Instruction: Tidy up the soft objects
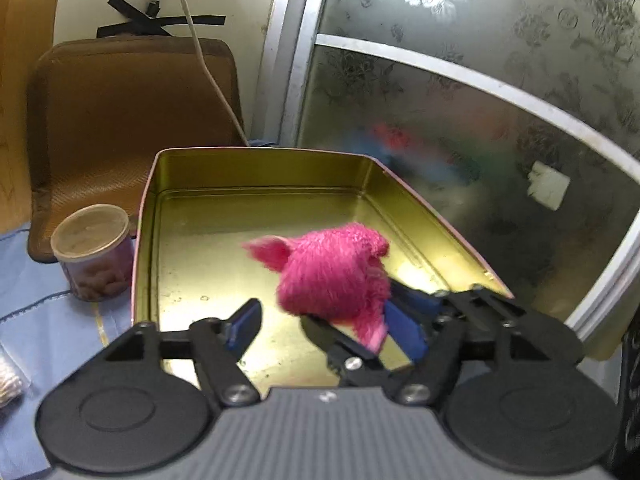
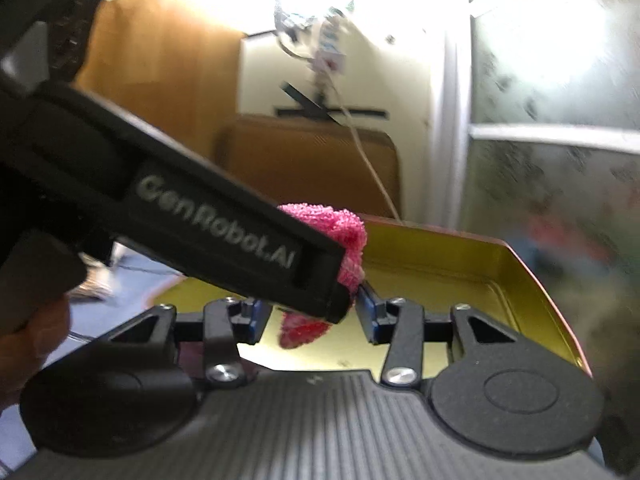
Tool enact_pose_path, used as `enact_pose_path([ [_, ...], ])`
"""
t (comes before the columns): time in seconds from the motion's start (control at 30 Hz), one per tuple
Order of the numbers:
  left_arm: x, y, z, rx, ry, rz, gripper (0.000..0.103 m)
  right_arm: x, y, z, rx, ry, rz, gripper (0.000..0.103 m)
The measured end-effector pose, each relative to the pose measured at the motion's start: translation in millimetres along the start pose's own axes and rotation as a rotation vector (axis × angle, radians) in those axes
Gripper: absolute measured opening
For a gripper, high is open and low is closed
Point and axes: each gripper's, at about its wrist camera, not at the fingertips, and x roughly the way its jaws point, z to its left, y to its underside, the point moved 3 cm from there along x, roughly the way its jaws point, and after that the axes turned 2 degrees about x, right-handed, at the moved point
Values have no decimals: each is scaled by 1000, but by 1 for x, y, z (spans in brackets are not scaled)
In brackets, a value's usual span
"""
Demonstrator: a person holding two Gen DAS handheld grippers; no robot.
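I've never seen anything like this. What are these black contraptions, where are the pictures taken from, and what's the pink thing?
There is no robot here: a person holds a two-finger clamp, called a gripper, in each hand. Each carries a camera looking along its fingers. One picture comes from the left gripper, the other from the right gripper. A fluffy pink toy sits between their open fingers, over an open gold tin on a blue cloth, beside a small can.
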Motion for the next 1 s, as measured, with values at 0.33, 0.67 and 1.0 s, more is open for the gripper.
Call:
enact_pose_path([
  [0.33, -72, 16, 36, -18, -107, -173, 95, -10, -4, 9, 60, 17, -97, 93],
  [0.67, -154, 89, 153, -309, -479, -185, 96, -11, -10, 91, -57, -242, -124, 93],
  [1.0, -182, 168, 238, -441, -834, -53, 96, 10, 8, 173, -164, -471, 58, 69],
])
